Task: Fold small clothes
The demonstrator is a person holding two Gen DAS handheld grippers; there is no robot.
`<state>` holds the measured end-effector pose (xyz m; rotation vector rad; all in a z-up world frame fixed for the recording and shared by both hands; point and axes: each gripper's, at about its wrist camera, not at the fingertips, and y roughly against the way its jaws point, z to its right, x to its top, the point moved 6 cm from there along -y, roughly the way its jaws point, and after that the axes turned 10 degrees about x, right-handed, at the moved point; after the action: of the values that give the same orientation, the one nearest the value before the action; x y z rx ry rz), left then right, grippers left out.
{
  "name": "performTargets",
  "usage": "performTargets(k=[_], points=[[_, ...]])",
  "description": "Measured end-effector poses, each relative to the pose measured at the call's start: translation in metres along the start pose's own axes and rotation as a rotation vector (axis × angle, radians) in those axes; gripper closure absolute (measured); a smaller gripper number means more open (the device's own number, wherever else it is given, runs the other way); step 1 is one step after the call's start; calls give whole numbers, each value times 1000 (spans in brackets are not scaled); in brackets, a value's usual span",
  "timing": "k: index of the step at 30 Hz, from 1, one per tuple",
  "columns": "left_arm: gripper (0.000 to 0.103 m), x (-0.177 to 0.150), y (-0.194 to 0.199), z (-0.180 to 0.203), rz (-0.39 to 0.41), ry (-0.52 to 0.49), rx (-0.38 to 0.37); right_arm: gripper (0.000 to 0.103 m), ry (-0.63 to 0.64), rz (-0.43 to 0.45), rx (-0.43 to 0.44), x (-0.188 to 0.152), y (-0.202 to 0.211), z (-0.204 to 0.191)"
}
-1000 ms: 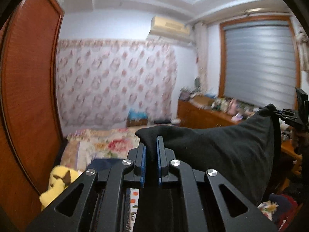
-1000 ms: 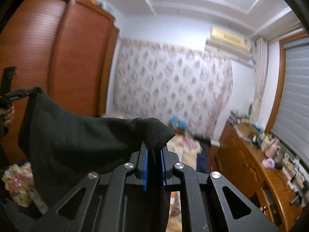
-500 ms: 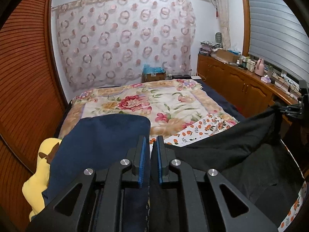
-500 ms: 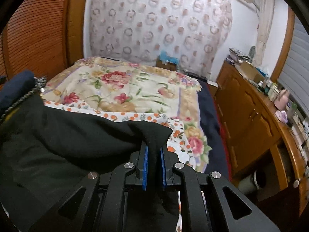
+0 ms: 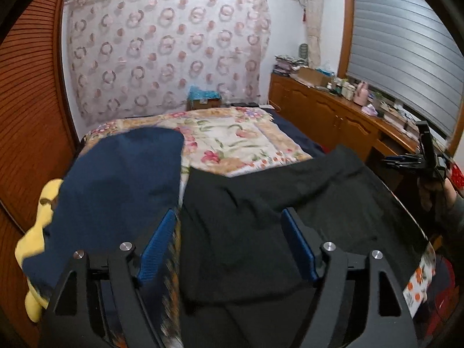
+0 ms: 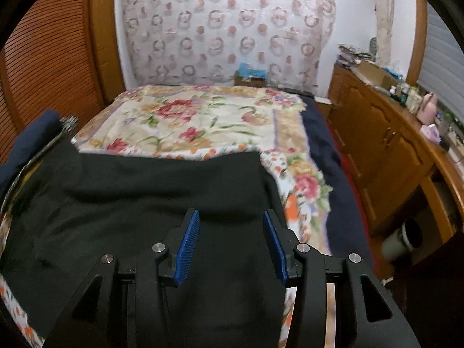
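A black garment [image 5: 275, 208] lies spread flat on the near end of the bed; it also shows in the right wrist view [image 6: 150, 197]. My left gripper [image 5: 229, 232] is open and empty above the garment's near left part. My right gripper [image 6: 230, 235] is open and empty above its near right part. The right gripper also shows at the right edge of the left wrist view [image 5: 417, 162], held in a hand. A dark blue garment [image 5: 116, 185] lies to the left of the black one.
The bed carries a floral quilt [image 5: 232, 142] and an orange-dotted sheet [image 6: 293, 203]. A yellow plush toy [image 5: 32, 249] lies at the bed's left edge. A wooden wardrobe [image 5: 29, 101] stands left. A cluttered wooden cabinet [image 6: 385, 133] runs along the right wall.
Both grippers lowered the black garment from the air onto the bed, then opened and let go. It now lies spread flat.
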<state>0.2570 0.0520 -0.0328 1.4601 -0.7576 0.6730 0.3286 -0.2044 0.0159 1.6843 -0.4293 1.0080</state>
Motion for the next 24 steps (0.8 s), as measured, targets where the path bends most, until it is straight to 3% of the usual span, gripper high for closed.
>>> performTargets(k=[9, 12, 20, 24], points=[[26, -68, -7, 26, -108, -50, 36, 56, -54, -68, 63, -57, 2, 12], [26, -85, -17, 29, -155, -82, 69, 56, -90, -83, 49, -59, -1, 25], [26, -102, -32, 31, -221, -51, 45, 56, -150, -84, 57, -39, -5, 38], [26, -110, -39, 34, -244, -64, 51, 72, -111, -81, 34, -38, -11, 29]])
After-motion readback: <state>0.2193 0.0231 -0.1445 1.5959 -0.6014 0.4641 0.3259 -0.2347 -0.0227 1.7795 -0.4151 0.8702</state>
